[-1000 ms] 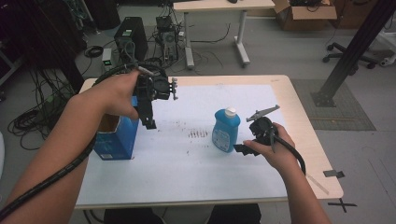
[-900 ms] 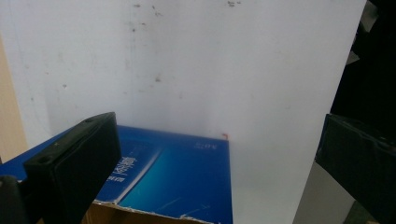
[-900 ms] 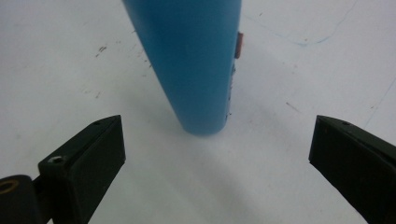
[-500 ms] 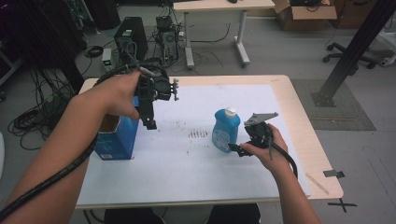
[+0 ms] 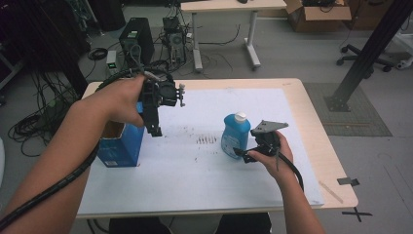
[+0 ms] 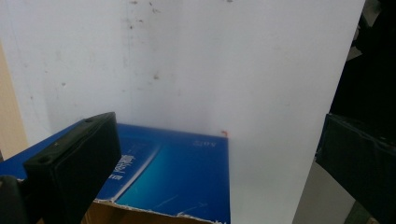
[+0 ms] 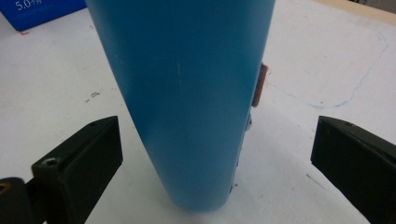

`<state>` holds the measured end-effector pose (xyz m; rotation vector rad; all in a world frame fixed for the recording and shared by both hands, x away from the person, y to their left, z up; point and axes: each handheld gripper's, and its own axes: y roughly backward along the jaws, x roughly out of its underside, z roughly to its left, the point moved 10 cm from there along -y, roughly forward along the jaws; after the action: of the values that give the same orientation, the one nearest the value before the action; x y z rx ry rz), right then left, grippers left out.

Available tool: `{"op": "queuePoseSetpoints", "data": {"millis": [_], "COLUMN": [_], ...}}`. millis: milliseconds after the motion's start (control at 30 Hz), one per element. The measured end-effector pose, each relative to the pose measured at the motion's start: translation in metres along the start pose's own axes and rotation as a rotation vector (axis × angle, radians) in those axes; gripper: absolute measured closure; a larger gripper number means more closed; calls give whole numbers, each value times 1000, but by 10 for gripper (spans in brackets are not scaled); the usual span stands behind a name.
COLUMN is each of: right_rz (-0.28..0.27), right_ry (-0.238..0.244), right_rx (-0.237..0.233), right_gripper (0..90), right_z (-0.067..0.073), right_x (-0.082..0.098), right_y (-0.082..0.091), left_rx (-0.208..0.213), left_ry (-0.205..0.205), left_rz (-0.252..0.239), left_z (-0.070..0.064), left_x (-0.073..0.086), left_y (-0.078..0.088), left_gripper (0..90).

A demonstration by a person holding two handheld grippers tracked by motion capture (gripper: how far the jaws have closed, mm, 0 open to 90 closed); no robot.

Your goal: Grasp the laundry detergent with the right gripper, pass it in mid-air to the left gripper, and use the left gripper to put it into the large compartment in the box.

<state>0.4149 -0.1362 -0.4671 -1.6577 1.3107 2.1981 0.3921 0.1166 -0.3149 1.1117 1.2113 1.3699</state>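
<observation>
Bottle stands upright mid-table between my right gripper's spread jaws, so I'd centre, then squeeze low on its body; left gripper, jaws spread, hovers probably over the blue box.

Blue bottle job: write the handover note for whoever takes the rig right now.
Right gripper: open, jaws either side of the blue bottle, not yet closed on it.
Left gripper: open, holding nothing, raised above the blue box.
Bottle stands upright on the white sheet, right of centre; box open-topped at the sheet's left edge.
Done: right approach to the bottle.
Left: probably grip the bottle, lift it and carry it toward the box.
</observation>
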Motion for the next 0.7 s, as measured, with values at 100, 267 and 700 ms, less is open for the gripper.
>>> {"op": "queuePoseSetpoints", "data": {"millis": [100, 267, 700], "right_rz": [-15, -49, -92], "right_ry": [4, 8, 14], "right_rx": [-1, -3, 9], "right_gripper": [15, 11, 11], "right_z": [1, 2, 6], "right_x": [-2, -5, -10], "right_y": [-1, -4, -13], "left_rx": [-2, -7, -13], "left_ry": [-2, -14, -20], "left_rz": [1, 1, -2], "left_z": [-1, -4, -4], "left_x": [-1, -4, -5], "left_y": [0, 3, 6], "left_gripper": [2, 2, 2]}}
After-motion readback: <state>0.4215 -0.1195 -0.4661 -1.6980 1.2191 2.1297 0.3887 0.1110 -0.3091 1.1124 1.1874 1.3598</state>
